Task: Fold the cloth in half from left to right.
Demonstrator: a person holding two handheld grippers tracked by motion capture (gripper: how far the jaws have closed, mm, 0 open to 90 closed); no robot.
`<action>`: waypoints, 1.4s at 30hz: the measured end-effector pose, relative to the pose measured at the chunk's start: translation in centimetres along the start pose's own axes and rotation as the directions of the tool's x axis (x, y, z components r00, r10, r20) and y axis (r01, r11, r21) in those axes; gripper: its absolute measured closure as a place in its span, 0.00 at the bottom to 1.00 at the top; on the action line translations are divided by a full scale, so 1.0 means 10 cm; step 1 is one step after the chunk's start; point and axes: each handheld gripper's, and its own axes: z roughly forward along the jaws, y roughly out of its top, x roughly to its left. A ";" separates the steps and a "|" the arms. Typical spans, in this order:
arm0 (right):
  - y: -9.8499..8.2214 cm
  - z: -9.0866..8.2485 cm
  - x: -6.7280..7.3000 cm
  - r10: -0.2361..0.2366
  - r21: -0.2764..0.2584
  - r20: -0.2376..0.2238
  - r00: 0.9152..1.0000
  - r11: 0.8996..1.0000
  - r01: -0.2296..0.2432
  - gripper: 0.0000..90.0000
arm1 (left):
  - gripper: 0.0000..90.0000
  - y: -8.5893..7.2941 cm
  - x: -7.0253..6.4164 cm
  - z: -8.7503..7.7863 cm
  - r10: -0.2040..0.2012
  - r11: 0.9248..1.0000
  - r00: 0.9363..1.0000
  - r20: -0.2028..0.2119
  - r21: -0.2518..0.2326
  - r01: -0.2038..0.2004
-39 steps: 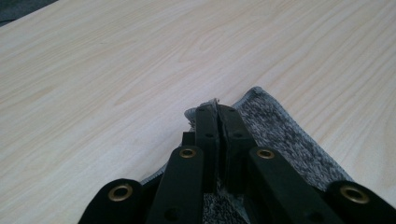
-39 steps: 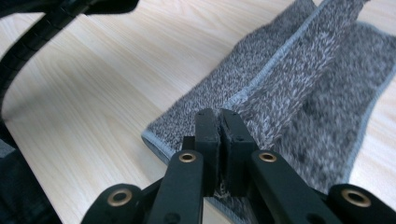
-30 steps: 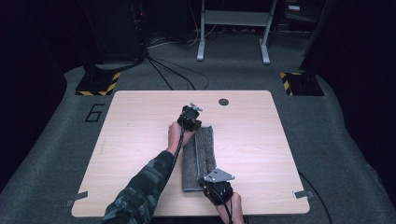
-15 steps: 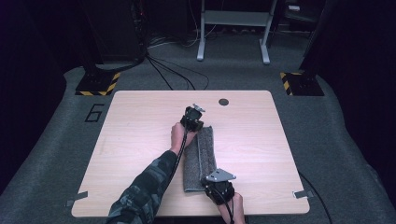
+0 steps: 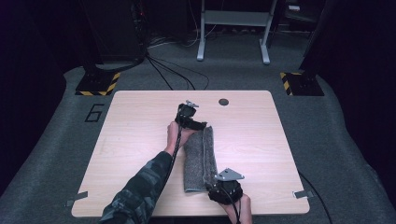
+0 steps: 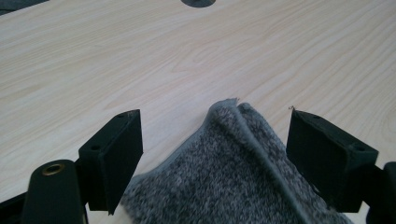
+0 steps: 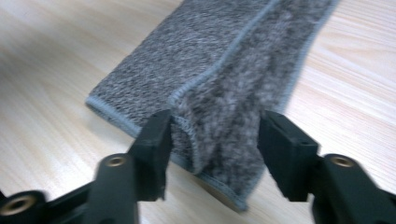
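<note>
Lying folded, grey towel (image 5: pixel 201 156) spans both open hand-held grippers.

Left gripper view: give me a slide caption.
Open left gripper straddles the corner of a folded grey towel on a light wooden table.

A folded grey terry towel (image 5: pixel 200 158) is lying lengthwise near the middle of the light wooden table (image 5: pixel 130 140). The left gripper (image 5: pixel 198 125) is sitting at its far end, the right gripper (image 5: pixel 219 186) at its near end, and a small dark round grommet (image 5: pixel 223 101) is lying beyond, by the far edge.
</note>
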 end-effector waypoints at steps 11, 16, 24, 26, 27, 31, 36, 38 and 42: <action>0.24 -0.02 0.02 -0.021 -0.053 -0.020 1.000 0.998 0.020 0.33 | 0.19 -0.39 0.08 -0.21 0.029 0.996 0.999 -0.039 0.090 -0.025; 0.39 0.19 0.04 -0.028 -0.001 0.004 1.000 1.000 0.028 0.34 | 0.20 -0.56 0.07 -0.13 0.063 0.989 0.996 -0.069 0.142 -0.053; 0.36 0.35 -0.12 -0.003 0.083 0.054 0.999 0.997 -0.001 0.37 | 0.20 -0.62 0.14 -0.04 0.067 0.986 0.994 -0.091 0.156 -0.052; 0.32 0.33 -0.16 0.014 0.093 0.062 0.998 0.995 -0.020 0.37 | 0.20 -0.63 0.15 -0.02 0.063 0.987 0.994 -0.088 0.155 -0.049; 0.31 0.32 -0.18 0.016 0.096 0.068 0.998 0.995 -0.022 0.37 | 0.19 -0.64 0.16 -0.02 0.060 0.987 0.994 -0.089 0.153 -0.046; 0.23 0.26 -0.27 0.047 0.107 0.079 0.996 0.993 -0.056 0.37 | 0.19 -0.65 0.18 -0.01 0.071 0.985 0.993 -0.092 0.161 -0.056; 0.13 0.23 -0.39 0.083 0.120 0.097 0.992 0.988 -0.095 0.37 | 0.19 -0.66 0.18 0.00 0.086 0.985 0.991 -0.099 0.160 -0.069; 0.09 0.22 -0.43 0.086 0.133 0.098 0.991 0.986 -0.099 0.37 | 0.19 -0.66 0.19 0.01 0.086 0.984 0.992 -0.095 0.163 -0.069; 0.02 0.22 -0.43 0.095 0.135 0.098 0.991 0.985 -0.108 0.37 | 0.18 -0.66 0.18 -0.05 0.073 0.987 0.993 -0.091 0.149 -0.059</action>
